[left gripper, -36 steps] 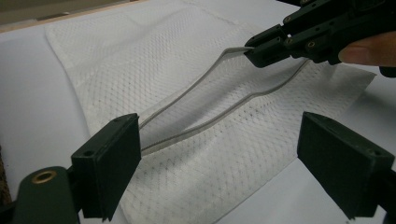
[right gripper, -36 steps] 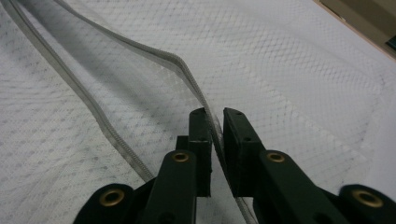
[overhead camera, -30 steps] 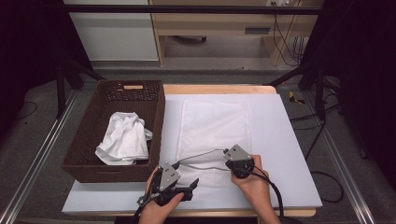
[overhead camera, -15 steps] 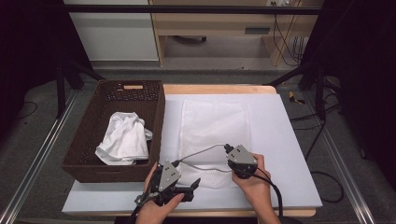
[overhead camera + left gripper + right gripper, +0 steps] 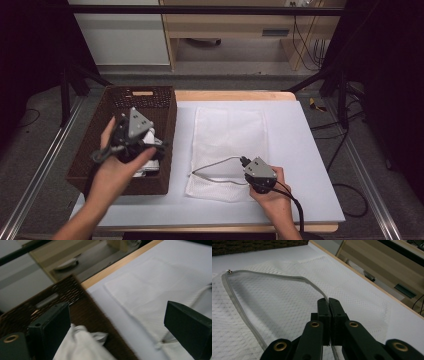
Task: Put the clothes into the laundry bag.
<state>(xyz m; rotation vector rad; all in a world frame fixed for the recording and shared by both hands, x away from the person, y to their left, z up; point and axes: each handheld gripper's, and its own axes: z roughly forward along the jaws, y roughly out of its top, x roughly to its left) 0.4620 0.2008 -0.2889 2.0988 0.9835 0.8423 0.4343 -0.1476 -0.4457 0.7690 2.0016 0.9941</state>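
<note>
A white mesh bag (image 5: 230, 132) lies flat in the middle of the white table. Its grey zipper edge (image 5: 215, 164) is lifted into an open loop at the near end. My right gripper (image 5: 243, 161) is shut on that zipper edge (image 5: 274, 275), pinched between the jaws (image 5: 328, 302) above the bag's mesh (image 5: 274, 305). My left gripper (image 5: 150, 145) hovers open over the brown wicker basket (image 5: 125, 97), just above a crumpled white cloth (image 5: 147, 167). In the left gripper view the wide-apart jaws (image 5: 117, 332) frame the cloth (image 5: 80, 345) and the basket's rim (image 5: 50, 295).
The basket stands at the table's left side, touching the white mat (image 5: 300, 150). A wooden table edge (image 5: 235, 95) runs along the back. Black frame legs and cables (image 5: 345, 100) stand to the right, off the table.
My left gripper has left the table's near edge and risen leftward to above the basket. My right gripper holds the zipper edge about where it was.
</note>
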